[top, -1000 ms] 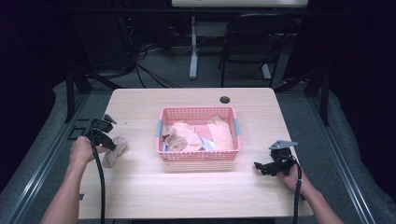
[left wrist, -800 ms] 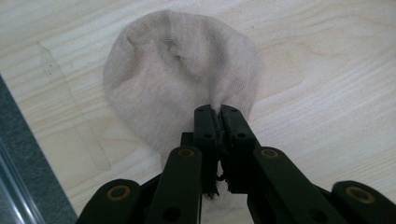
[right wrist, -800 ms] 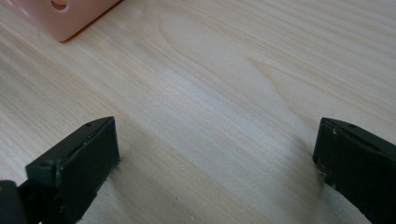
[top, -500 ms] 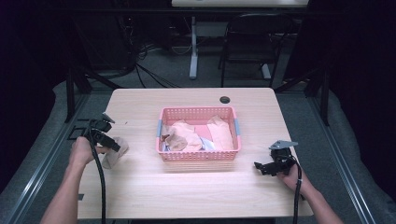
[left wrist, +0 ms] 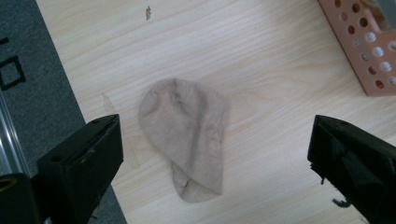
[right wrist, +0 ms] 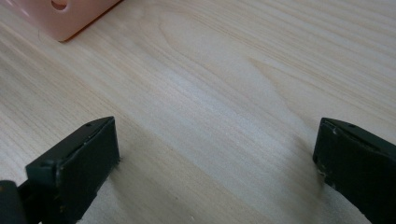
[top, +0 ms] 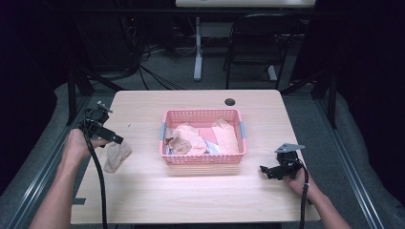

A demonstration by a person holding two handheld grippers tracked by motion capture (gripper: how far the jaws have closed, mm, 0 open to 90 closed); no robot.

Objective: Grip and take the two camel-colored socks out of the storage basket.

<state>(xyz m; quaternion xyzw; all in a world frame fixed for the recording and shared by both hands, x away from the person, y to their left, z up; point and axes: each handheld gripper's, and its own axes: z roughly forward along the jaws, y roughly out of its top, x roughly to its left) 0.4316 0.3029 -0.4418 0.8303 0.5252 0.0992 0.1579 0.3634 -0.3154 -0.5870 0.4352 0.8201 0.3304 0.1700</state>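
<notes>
One beige sock unmoved, left hand-held gripper higher

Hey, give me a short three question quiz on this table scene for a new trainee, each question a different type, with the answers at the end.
1. True or false: the beige sock lies inside the pink basket.
2. Multiple choice: how do the left tool's jaws stand? A) shut on the sock B) wide apart above the sock C) shut on the basket rim.
3. Fill in: the right tool is open above bare ____, near a corner of the basket.

Key: 1 false, the sock lies on the wooden table, left of the basket. 2 B. 3 table.
</notes>
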